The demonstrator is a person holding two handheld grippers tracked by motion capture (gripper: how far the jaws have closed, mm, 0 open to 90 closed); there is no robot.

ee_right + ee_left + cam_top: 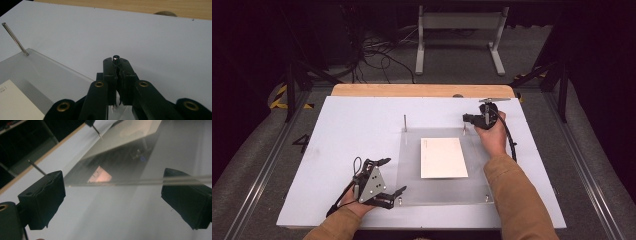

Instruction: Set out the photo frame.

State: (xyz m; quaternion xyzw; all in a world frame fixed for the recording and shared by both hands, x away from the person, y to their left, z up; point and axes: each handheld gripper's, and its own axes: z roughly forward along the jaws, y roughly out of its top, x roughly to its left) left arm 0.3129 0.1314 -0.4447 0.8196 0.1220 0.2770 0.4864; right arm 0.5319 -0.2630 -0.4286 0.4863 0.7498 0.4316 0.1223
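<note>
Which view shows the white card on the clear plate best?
The high view: the whole card lies flat on the plate. The right gripper view catches one corner; the left gripper view a blurred edge-on glimpse.

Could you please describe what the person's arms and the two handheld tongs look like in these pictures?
Both arms wear tan sleeves. The left tongs are black with two blocky jaws, a grey three-cornered plate and a thin black cable. The right tongs are black too, with brass-coloured rings at the joints and a thick black cable curving away behind the hand.
</note>
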